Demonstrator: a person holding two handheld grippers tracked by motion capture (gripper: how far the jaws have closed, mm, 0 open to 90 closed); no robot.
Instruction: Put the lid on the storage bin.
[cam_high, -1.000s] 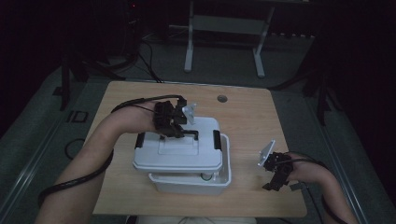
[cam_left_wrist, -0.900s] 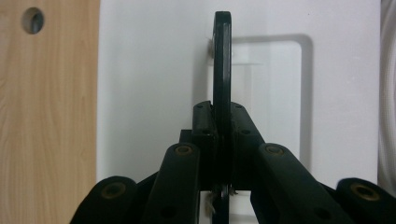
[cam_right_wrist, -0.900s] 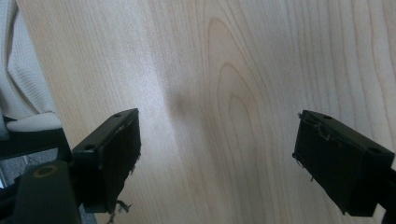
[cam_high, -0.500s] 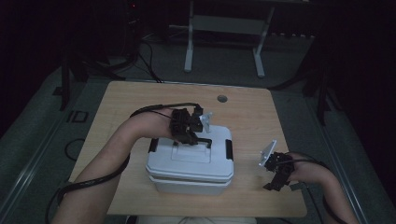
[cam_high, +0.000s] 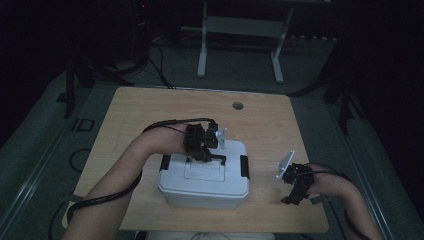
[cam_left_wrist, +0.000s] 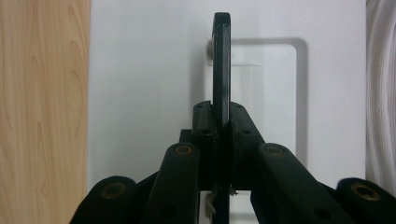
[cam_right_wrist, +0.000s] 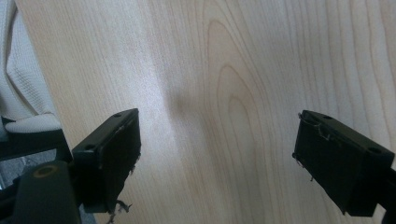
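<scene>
Left gripper (cam_high: 207, 152) fingers clenched on black handle (cam_left_wrist: 221, 70) atop white box (cam_high: 204, 182), near-centre counter (cam_high: 150, 110). Right gripper (cam_high: 296, 185) fingers spread, released, over bare wood right of box.

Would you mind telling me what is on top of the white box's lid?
A black handle stands up from the lid, clamped by the left gripper. What is inside the white box is covered by the lid.

I see a pale wood-grain table (cam_right_wrist: 243, 93) with a soft sheen, and a smooth white plastic box (cam_high: 200, 182) with a matt black handle (cam_left_wrist: 221, 65).
</scene>
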